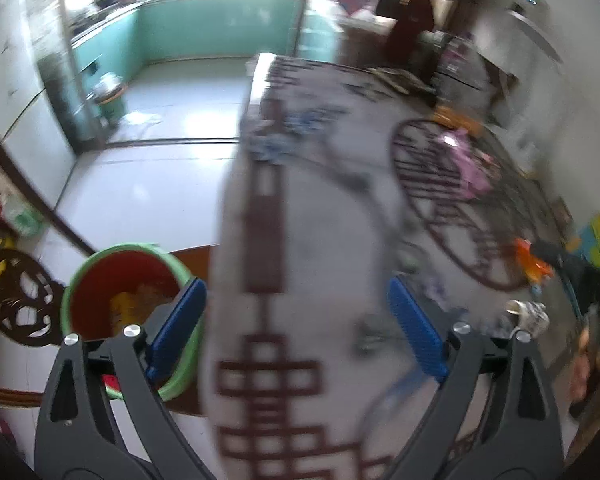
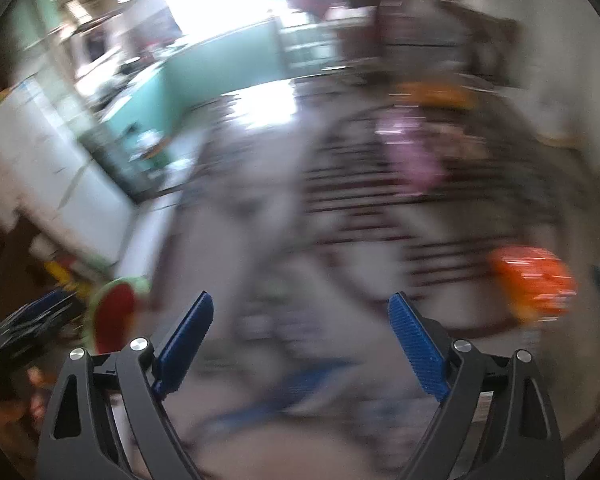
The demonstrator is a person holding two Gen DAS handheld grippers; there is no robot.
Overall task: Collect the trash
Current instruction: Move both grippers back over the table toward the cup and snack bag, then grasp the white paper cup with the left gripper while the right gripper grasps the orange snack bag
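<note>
Left gripper (image 1: 298,332) released, blue pads spread, nothing between them. Green-rimmed red plastic bin (image 1: 130,300) sits lower left of frame, touching the left pad's outline. Crumpled white paper piece (image 1: 530,314) lies lower right on the patterned grey cloth (image 1: 300,208); left hand judged nearer the bin. Right gripper (image 2: 300,338) also released and empty; its view is smeared, bin (image 2: 114,316) lower left, orange object (image 2: 534,280) unidentifiable.

place: I'm in a lived-in home | cues: teal kitchen cabinets (image 1: 220,28) beyond a doorway, tiled floor (image 1: 148,188), patterned cloth-covered bench (image 1: 300,220), refrigerator (image 1: 532,28), scattered toys (image 1: 534,264)
</note>
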